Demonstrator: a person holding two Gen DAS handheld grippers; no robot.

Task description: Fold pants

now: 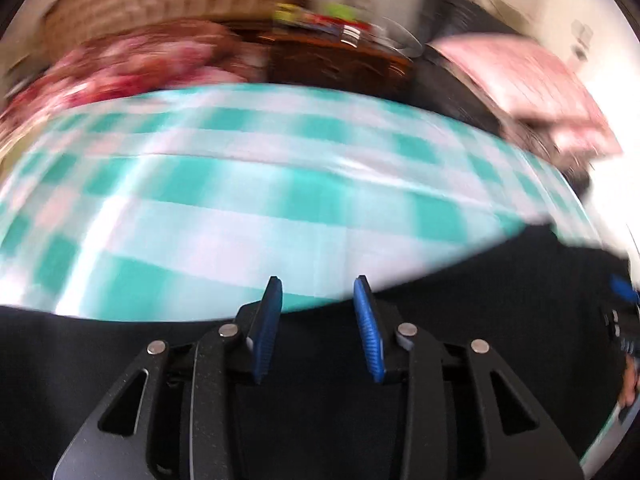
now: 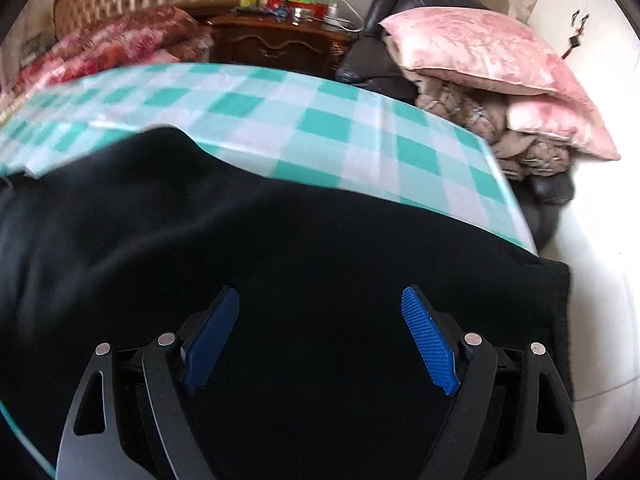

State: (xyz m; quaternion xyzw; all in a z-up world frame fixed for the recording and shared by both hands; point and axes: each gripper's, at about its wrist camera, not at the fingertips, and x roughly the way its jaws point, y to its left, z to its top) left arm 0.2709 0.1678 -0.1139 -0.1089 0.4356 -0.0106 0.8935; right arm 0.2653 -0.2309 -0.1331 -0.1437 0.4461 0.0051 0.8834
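Black pants (image 2: pixel 280 248) spread over lower half of frame on checked teal sheet (image 2: pixel 320 120). Left gripper (image 1: pixel 318 292) partly parted, empty; right gripper (image 2: pixel 320 300) wide, empty. Advice: pinch fabric edge squarely, both sides level, before lifting.

Both cameras ride just behind their tongs and look forward and steeply down along them, close above the black pants (image 2: pixel 280 248) spread on the checked surface (image 2: pixel 328 120). The left wrist view (badly smeared) sits left of the right one and catches the right tongs (image 1: pixel 624 292) at its right edge. Both views share the pants, the checked cloth, the wooden nightstand (image 2: pixel 276 46) and the pink pillow (image 2: pixel 480 52) beyond.
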